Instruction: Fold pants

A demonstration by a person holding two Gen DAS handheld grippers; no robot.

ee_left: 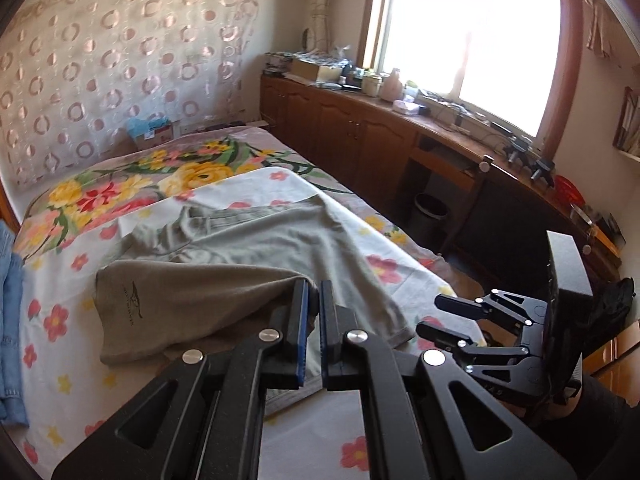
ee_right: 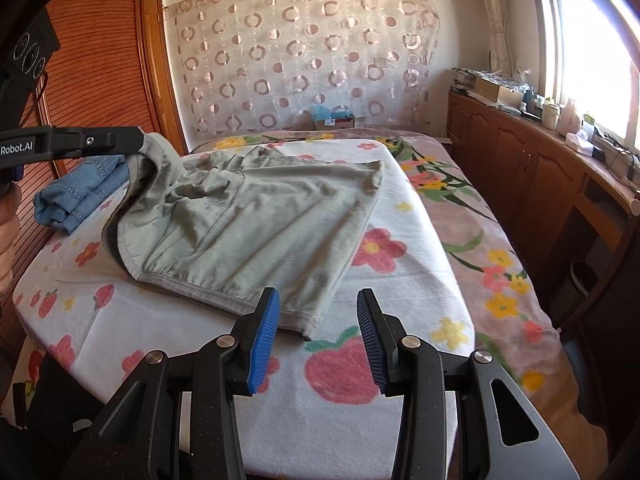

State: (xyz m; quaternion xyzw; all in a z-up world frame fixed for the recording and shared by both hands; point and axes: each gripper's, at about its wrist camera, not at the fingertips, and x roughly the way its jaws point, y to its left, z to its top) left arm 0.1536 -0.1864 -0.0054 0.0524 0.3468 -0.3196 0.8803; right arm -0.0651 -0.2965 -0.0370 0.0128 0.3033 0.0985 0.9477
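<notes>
- From my remote seat I take the white flowered sheet (ee_right: 400,280) as landmark; it covers the near part of the bed, with a pink blanket (ee_right: 472,216) bearing large yellow and red blooms showing past its far and right edges.
- Off the sheet's left edge, at its far corner, I see a folded blue denim garment (ee_right: 76,196) lying beside the wooden louvred wardrobe (ee_right: 92,60).
- The left gripper (ee_right: 138,142) hangs above the sheet's left side. Its jaws are clamped tight on a corner of the grey-green pants (ee_right: 248,216), and I read the cloth as lifted there, draped down from the pads.
- In the left wrist view that pinched flap hangs folded over toward the camera, its darker underside with a small printed logo facing up (ee_left: 180,308).
- The rest of the pants lies flat on the middle of the sheet, wrinkled near the waistband at the far end, one hem reaching the near centre.
- The right gripper (ee_right: 318,336) hovers over the sheet's near edge, just short of that hem. Its blue pads (ee_right: 264,336) stand apart with nothing between them; only the printed strawberry shows in the gap.
- Right of the sheet, across a strip of floor, a low wooden cabinet (ee_right: 520,168) runs under the bright window (ee_right: 592,52), its top cluttered with boxes and bottles.
</notes>
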